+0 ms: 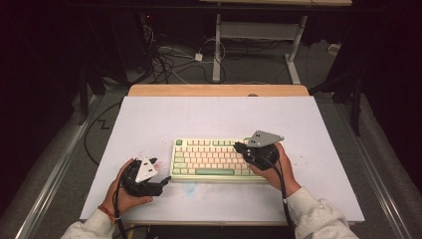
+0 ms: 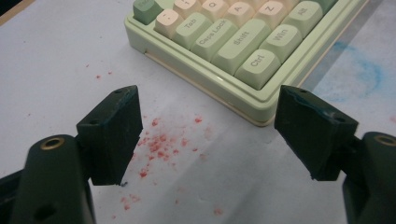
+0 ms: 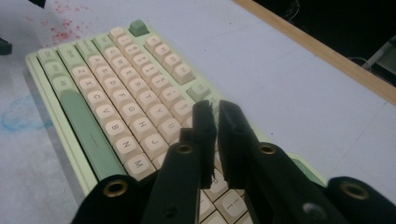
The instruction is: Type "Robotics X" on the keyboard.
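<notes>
While lying flat near the front-middle of the white table sheet (image 1: 149, 119), the pale green keyboard with cream keycaps (image 1: 211, 158) sits between both hands. Right gripper (image 1: 247, 148) hovers over its right-hand keys, jaws nearly pressed together, a thin gap showing, nothing pinched. Left gripper (image 1: 164, 180) rests just off the keyboard's left corner, jaws spread wide over red specks (image 2: 159, 142).

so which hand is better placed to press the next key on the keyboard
Right, probably. The right tongs are nearly shut, with only a narrow gap, and hover over the keyboard at its right keys. The left tongs stand open over the table, beside the keyboard's left front corner, off the keys.
</notes>
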Available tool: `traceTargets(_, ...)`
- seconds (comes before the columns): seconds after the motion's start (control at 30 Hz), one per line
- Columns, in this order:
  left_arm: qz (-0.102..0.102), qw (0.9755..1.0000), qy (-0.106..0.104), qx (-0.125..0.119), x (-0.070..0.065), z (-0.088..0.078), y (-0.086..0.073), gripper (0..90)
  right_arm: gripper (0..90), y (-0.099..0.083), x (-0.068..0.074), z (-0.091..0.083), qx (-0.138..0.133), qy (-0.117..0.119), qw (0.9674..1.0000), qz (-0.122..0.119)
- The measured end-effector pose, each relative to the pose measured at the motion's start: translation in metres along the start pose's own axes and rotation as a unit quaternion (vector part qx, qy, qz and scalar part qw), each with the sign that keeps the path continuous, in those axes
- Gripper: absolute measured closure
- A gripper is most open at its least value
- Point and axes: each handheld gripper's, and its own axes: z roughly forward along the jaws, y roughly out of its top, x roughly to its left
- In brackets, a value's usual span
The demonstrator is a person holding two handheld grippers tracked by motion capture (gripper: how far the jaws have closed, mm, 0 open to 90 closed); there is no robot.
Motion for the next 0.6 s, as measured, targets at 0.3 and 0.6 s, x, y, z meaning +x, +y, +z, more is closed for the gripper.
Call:
traceTargets(0.3,0.002,1.0,0.005,0.001,0.001,-0.002,0.0,22.3,54.9,-0.001,-0.003,-0.021,-0.04,-0.017,0.999,0.005)
traceTargets(0.6,0.005,1.0,-0.003,-0.008,0.002,-0.007,0.002,21.9,31.9,-0.013,-0.001,-0.044,-0.072,-0.051,0.9961,0.004)
